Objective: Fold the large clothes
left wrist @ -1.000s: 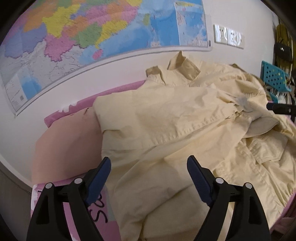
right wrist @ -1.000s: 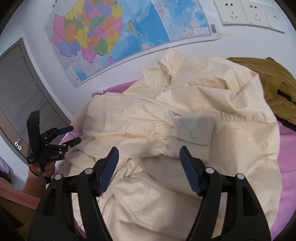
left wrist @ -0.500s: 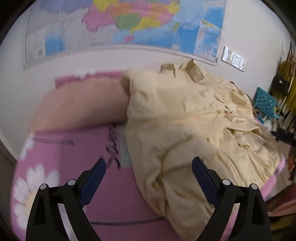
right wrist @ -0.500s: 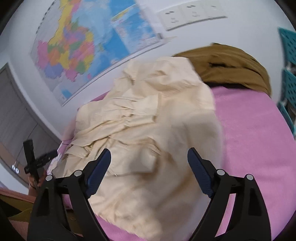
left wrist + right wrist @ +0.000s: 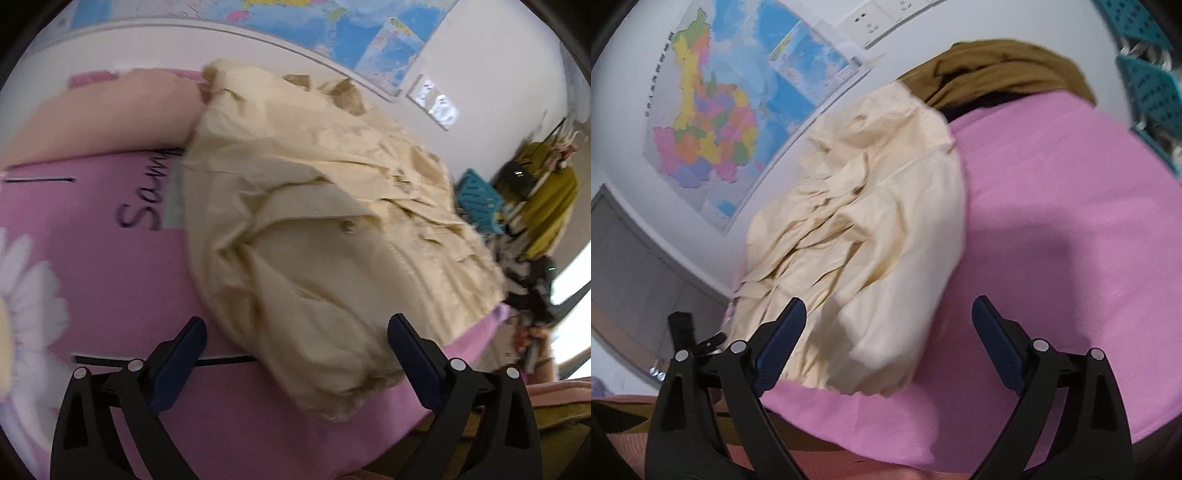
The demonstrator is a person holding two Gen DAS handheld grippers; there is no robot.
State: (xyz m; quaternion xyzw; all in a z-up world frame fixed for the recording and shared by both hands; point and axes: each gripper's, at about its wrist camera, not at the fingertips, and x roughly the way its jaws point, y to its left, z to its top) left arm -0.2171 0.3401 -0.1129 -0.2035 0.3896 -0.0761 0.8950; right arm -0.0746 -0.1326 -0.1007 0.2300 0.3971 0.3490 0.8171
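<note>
1. The cream jacket lies crumpled in a long heap on the pink bedspread. Its collar end is up by the wall map and its bunched lower end is nearest the two tools.

2. The left tool is released, its jaws spread wide and gripping nothing. In its view the heap runs from about 11 o'clock, at the collar, down to about 5 o'clock, and the bunched hem sits between the blue pads, just ahead of them.

3. The right tool is likewise released and empty. From it the jacket lies toward 11 o'clock, its long axis running from the wall at 12 o'clock down to the left pad at about 7 o'clock. Bare bedspread fills its 1 to 4 o'clock side.

4. The relation that matters is that the near end of the heap is centred in the left tool's opening but off to one side of the right tool. I judge the left nearer for a first pinch.

5. A brown garment sits at the far end, touching or just beside the jacket's collar. A peach pillow lies at 10 o'clock in the left view.

6. The jacket is not yet spread flat, so folding looks barely started.
</note>
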